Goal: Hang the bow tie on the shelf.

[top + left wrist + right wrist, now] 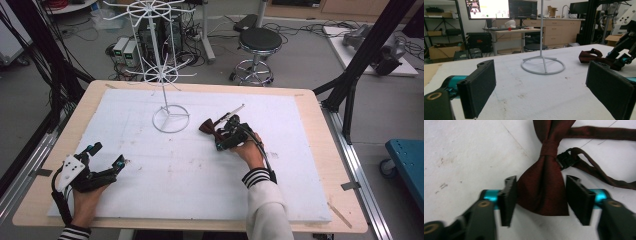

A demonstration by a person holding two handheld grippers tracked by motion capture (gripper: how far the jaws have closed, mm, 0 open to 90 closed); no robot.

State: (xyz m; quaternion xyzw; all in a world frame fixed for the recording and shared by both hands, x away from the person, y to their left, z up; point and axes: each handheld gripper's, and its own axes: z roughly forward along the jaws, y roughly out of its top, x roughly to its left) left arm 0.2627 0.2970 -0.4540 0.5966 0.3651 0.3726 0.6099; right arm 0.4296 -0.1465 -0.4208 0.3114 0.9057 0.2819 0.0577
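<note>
Bow tie (543, 187), dark maroon, lies on the white mat (150, 170) at about three o'clock from the wire stand's ring base, and we judge it is the thing we are meant to pick up.

At eight o'clock on the table our left gripper (107, 156) rests low on the mat, its jaws spread wide with nothing between them; in the left gripper view the flat black pads (480, 86) look matte and slightly grainy.

Toward twelve o'clock stands the wire stand (169, 75), thin white-painted metal with spoke-like arms and a hoop base (543, 66), rigid and light-looking.

To its right our right gripper (223, 134) straddles one wing of the bow tie. In the right gripper view the jaws sit at a middling gap, one on each side of the wing, the left pad about touching the cloth and the right pad just clear; nothing is clamped.

To close well, we should keep both pads level with the mat and squeeze the wing across its width, short of the knot (548, 147), so the woven, faintly shiny fabric bunches rather than slips. The thin strap (604, 132) and its black plastic clasp (566, 160) trail loose beyond, so we should lift slowly.
</note>
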